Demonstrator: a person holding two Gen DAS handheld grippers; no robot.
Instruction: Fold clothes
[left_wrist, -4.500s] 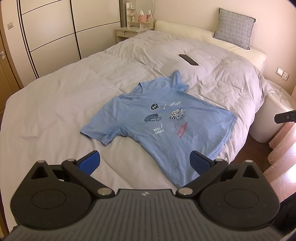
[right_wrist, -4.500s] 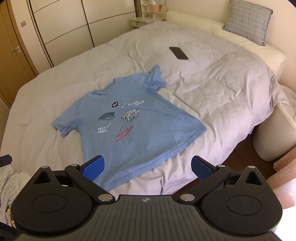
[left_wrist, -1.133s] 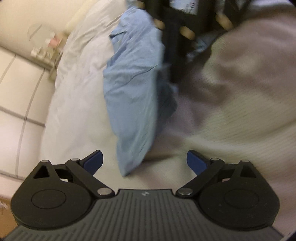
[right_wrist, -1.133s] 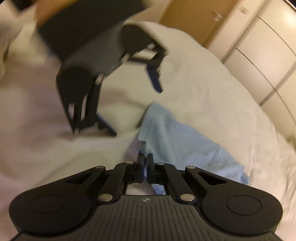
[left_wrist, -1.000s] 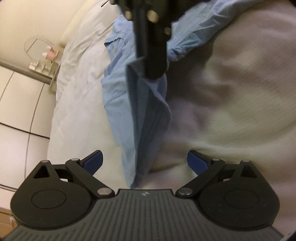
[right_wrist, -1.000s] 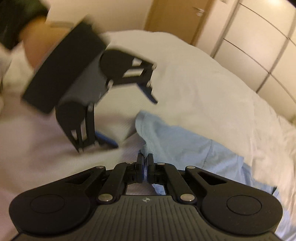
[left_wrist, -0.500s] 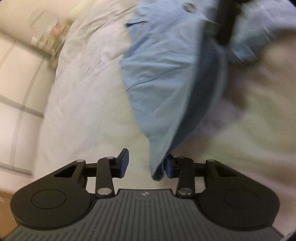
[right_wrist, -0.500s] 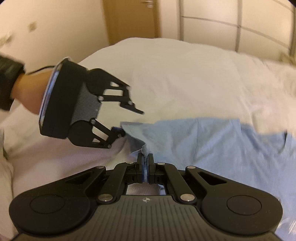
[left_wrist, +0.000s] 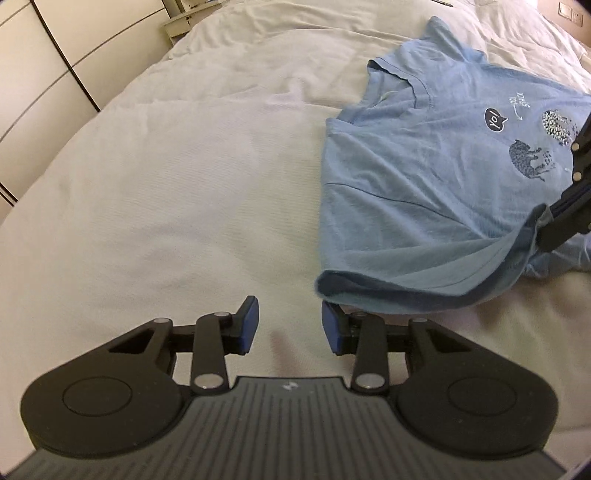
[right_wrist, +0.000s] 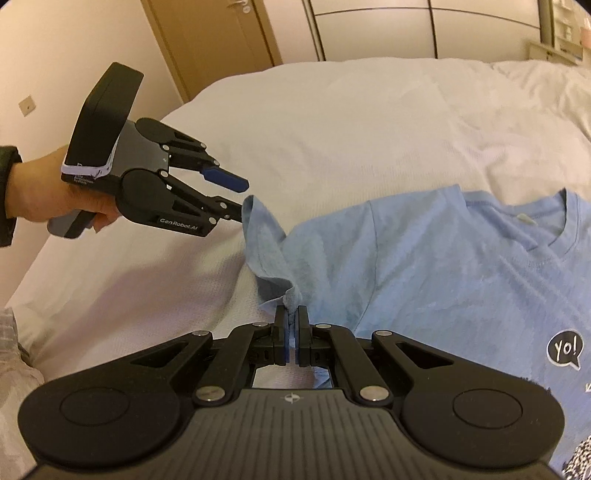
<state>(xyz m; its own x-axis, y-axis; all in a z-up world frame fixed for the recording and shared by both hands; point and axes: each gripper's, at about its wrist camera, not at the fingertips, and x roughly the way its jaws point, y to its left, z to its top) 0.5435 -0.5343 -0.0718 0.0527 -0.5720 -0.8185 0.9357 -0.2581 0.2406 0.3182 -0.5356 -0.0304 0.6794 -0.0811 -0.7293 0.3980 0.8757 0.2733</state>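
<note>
T-shirt (left_wrist: 436, 192) sleeve edge lies just right of the open left gripper (left_wrist: 290, 326), touching its right pad. Right gripper (right_wrist: 291, 334) pinches the sleeve's other corner.

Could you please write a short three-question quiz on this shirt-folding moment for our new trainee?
1. True or false: the right gripper is shut on the blue T-shirt.
2. The left gripper is: A) open, B) shut on a sleeve, C) out of view.
3. Fill in: the speech bubble printed on the shirt reads ____.

Key: 1 true; 2 A; 3 yo!
</note>
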